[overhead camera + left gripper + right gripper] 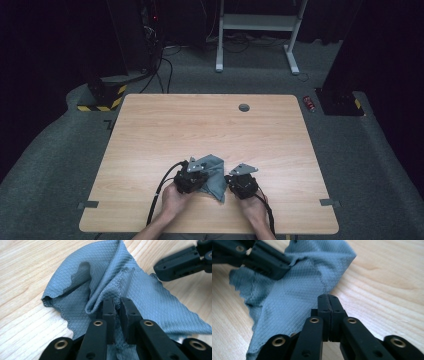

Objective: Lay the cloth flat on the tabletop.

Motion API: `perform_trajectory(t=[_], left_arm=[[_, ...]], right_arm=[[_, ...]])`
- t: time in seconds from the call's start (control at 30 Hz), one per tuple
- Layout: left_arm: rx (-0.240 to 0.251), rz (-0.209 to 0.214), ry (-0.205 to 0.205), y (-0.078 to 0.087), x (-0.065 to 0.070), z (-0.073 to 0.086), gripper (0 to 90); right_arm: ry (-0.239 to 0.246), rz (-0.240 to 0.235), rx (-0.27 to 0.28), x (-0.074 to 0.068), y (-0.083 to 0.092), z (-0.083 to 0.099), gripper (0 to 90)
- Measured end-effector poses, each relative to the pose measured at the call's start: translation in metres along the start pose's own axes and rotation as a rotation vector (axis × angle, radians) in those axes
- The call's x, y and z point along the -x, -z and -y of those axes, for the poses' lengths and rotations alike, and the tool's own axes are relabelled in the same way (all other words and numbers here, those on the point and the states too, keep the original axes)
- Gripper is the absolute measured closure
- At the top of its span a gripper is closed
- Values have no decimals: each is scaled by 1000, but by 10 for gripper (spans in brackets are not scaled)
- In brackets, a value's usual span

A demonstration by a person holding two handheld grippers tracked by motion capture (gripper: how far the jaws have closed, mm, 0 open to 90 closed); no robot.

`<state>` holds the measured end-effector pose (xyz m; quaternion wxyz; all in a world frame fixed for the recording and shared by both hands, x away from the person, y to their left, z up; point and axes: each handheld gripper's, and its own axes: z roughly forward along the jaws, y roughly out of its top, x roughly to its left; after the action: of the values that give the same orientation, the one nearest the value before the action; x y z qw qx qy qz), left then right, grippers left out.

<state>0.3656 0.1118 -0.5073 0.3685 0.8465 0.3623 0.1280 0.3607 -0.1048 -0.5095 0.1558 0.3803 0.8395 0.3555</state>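
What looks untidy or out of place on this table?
Only the blue-grey diamond-weave cloth stands out: it lies crumpled and folded over itself on the light wooden table. The left tool pinches a raised ridge of it. I see no tear or spill.

No readable text, labels, brands, numbers or signs on anything in view.

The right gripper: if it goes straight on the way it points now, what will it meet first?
Probably the bare wooden table. The right gripper, jaws closed, points just past the edge of the grey-blue diamond-textured cloth, though depth is unclear and it might brush that edge.
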Motion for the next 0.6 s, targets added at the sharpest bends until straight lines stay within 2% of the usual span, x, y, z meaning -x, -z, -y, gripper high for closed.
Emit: perform_trajectory(t=[0.07,0.1,0.23,0.27,0.3,0.4,0.47,0.53,0.6], left_arm=[[-1,-28,-9,6,0,2,673],[0,-38,-11,8,0,3,609],[-5,-75,7,15,-5,8,552],[-8,-77,12,15,-6,9,527],[-12,-89,8,14,-7,11,527],[-34,-103,14,11,-7,17,520],[-33,-100,17,12,-9,21,522],[-29,-85,19,12,-9,22,582],[-25,-71,2,13,-9,23,605]], right_arm=[[-23,-14,-11,2,-3,0,699],[-20,-26,-25,2,-7,0,667],[-21,-39,-35,2,-10,-1,682],[-16,-53,-38,3,-11,-1,730],[-16,-53,-38,3,-11,-1,730],[28,-55,-47,1,-10,-1,881],[36,-55,-48,0,-10,-1,886],[63,-42,-45,-3,-9,-1,892],[73,-33,-40,-3,-7,-1,892]])
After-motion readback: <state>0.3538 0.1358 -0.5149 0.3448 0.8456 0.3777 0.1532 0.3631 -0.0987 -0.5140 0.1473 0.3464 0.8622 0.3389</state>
